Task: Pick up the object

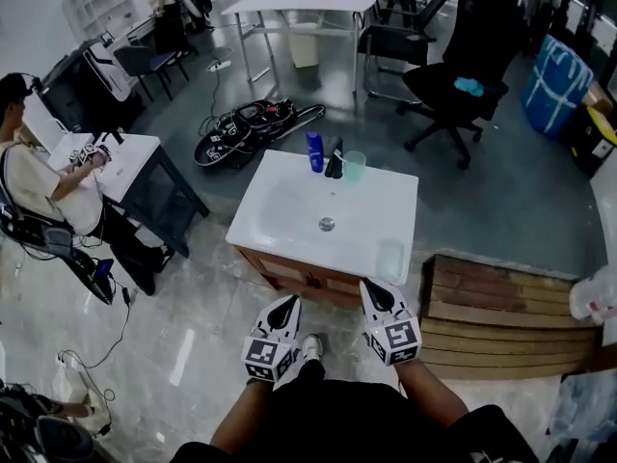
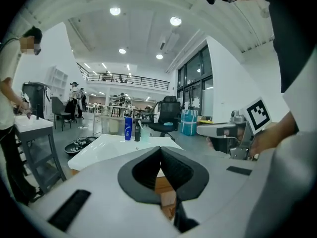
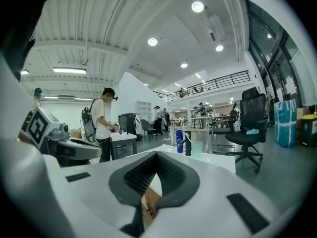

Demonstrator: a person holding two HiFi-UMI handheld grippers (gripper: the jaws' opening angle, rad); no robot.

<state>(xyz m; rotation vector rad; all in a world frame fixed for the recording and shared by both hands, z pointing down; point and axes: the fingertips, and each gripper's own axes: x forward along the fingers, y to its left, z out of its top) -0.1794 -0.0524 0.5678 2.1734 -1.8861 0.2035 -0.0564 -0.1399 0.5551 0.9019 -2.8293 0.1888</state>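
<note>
A white washbasin top (image 1: 280,210) on a wooden cabinet stands ahead of me. At its far edge are a blue bottle (image 1: 314,151), a black faucet (image 1: 334,161) and a clear greenish cup (image 1: 354,166). My left gripper (image 1: 286,307) and right gripper (image 1: 374,292) hover side by side just short of the basin's near edge, both shut and holding nothing. In the left gripper view the jaws (image 2: 160,150) meet, with the bottle (image 2: 128,128) far beyond. The right gripper view shows the same: closed jaws (image 3: 156,155), with the bottle (image 3: 179,141) and cup (image 3: 196,148) far off.
A wooden pallet (image 1: 492,307) lies right of the cabinet. A black office chair (image 1: 463,75) stands behind it, and bags and cables (image 1: 241,128) lie on the floor beyond. A person (image 1: 39,191) works at a desk (image 1: 135,157) on the left.
</note>
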